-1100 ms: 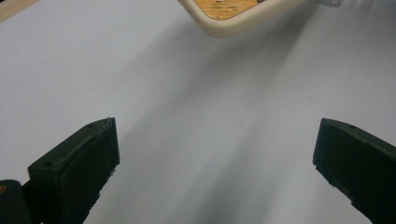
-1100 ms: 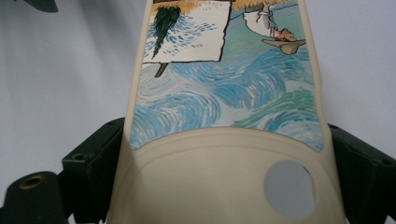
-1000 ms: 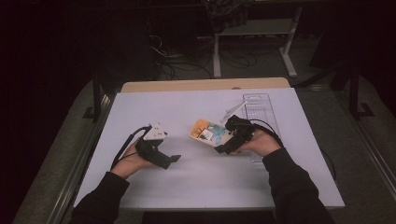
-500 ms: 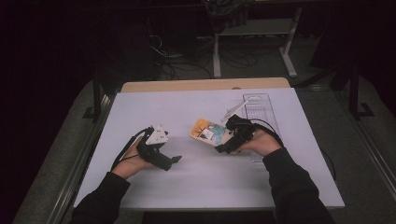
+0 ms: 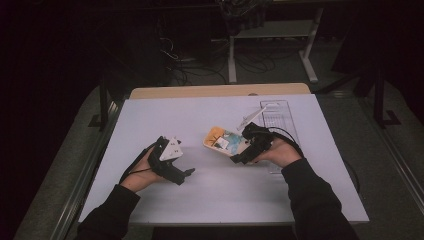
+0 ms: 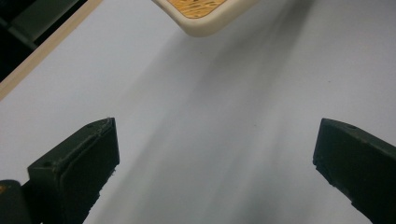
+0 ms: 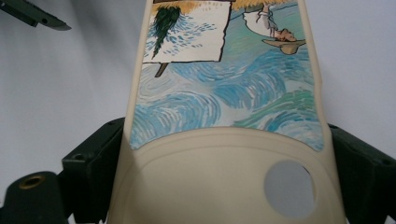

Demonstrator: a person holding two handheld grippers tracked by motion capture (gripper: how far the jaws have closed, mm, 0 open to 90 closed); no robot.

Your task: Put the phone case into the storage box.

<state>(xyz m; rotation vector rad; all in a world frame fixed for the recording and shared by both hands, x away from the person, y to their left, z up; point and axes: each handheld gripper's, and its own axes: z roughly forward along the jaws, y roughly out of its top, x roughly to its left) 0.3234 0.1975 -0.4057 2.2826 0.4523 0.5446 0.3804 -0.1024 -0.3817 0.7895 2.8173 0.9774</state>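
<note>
Right gripper view: we see the phone case [image 7: 224,140] clamped across its width between the right gripper's [image 5: 240,156] jaws, long axis running away from them. Left of the case, the left gripper [image 5: 187,173] rests on the surface [image 5: 210,115], jaws spread and empty, aimed toward the case's free end.

A white counter [image 5: 210,200] with a bare wooden strip along its far edge carries a clear plastic tray [image 5: 282,117] lying flat near its right side.
</note>
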